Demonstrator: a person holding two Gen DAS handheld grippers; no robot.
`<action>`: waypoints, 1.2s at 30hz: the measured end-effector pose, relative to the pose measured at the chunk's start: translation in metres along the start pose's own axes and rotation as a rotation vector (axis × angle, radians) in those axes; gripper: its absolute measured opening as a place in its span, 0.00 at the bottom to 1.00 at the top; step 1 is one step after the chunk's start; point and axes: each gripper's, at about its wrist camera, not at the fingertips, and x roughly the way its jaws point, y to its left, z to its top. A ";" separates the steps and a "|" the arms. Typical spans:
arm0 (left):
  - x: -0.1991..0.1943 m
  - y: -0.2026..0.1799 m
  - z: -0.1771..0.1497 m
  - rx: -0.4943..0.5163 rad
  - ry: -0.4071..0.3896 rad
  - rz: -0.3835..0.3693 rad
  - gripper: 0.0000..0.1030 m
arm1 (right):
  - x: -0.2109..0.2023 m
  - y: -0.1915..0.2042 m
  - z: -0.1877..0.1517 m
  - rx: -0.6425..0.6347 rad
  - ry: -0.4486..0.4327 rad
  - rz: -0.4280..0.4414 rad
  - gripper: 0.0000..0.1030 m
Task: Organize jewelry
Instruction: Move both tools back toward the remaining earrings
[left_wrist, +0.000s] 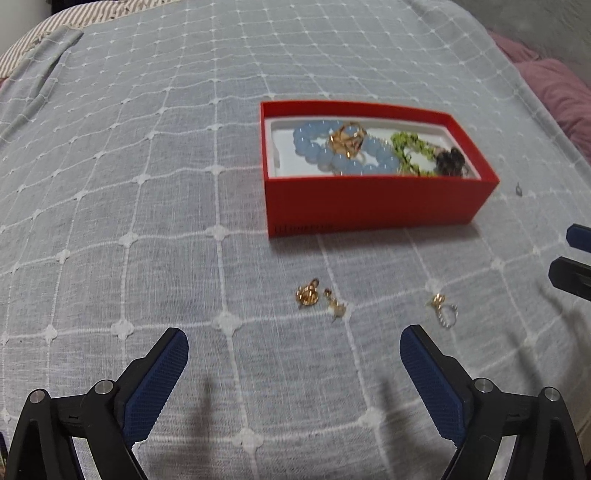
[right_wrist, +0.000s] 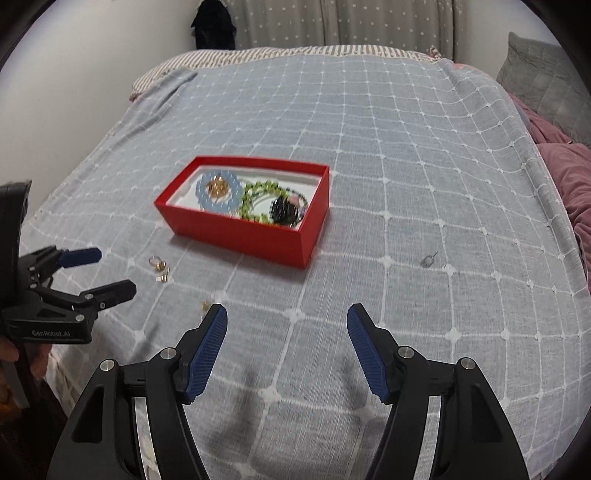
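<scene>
Both hand-held grippers, left (left_wrist: 294, 354) and right (right_wrist: 287, 328), hang open and empty over the bed (left_wrist: 147, 184). Loose gold earrings (left_wrist: 307, 294) and a ring (left_wrist: 443, 308) lie before the red box (left_wrist: 369, 203): tiny, light, slippery, best pinched across the body.

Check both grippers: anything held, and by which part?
Nothing held. Left gripper and right gripper are both open and empty above the bedspread; loose gold pieces lie untouched.
</scene>
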 end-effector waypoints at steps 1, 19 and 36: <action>0.001 0.000 -0.003 0.010 0.006 0.003 0.93 | 0.002 0.002 -0.003 -0.011 0.009 -0.001 0.68; 0.019 0.008 -0.025 0.054 0.095 0.061 0.93 | 0.041 0.039 -0.023 -0.126 0.127 0.014 0.68; 0.019 0.010 -0.027 0.037 0.108 0.058 0.93 | 0.073 0.067 -0.010 -0.156 0.107 0.001 0.54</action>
